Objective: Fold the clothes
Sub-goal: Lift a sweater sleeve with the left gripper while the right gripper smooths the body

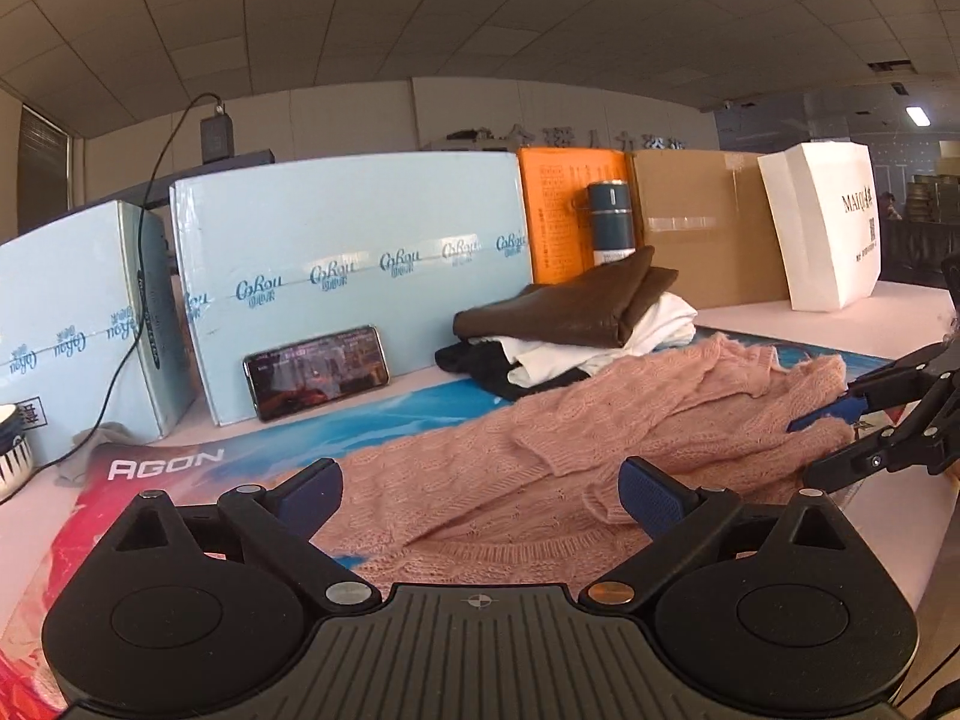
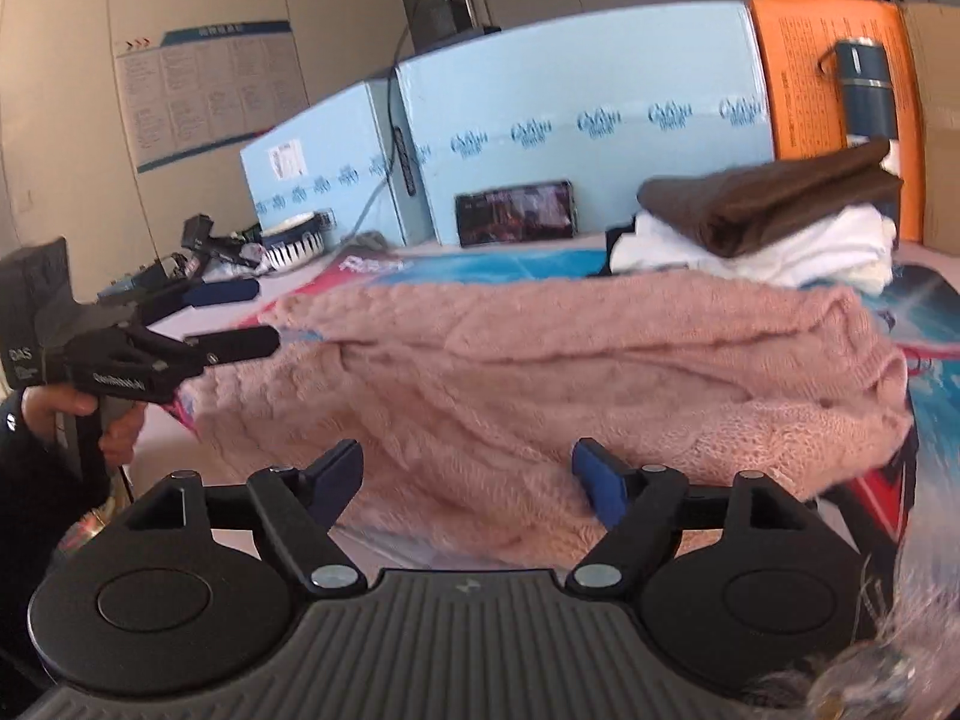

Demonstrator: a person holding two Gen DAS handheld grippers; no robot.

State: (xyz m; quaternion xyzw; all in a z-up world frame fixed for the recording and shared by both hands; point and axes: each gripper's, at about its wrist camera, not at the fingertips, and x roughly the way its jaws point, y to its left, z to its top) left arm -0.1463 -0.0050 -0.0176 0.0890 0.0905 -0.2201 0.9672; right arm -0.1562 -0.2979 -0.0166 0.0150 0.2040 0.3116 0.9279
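A pink knitted sweater [image 1: 576, 450] lies rumpled on the printed mat [image 1: 150, 468]; it also shows in the right wrist view [image 2: 540, 372], partly folded over itself. My left gripper [image 1: 480, 489] is open at the sweater's near hem, holding nothing. My right gripper [image 2: 471, 474] is open at the sweater's other edge, holding nothing; it shows from the side in the left wrist view [image 1: 840, 438]. The left gripper appears at the left of the right wrist view [image 2: 252, 315], open beside the sweater.
A pile of folded clothes [image 1: 576, 324], brown on white on black, sits behind the sweater. Light blue boxes [image 1: 360, 252], a phone [image 1: 318, 369], an orange box [image 1: 570, 210], a blue flask [image 1: 609, 216], a cardboard box [image 1: 708, 234] and a white bag [image 1: 822, 222] line the back.
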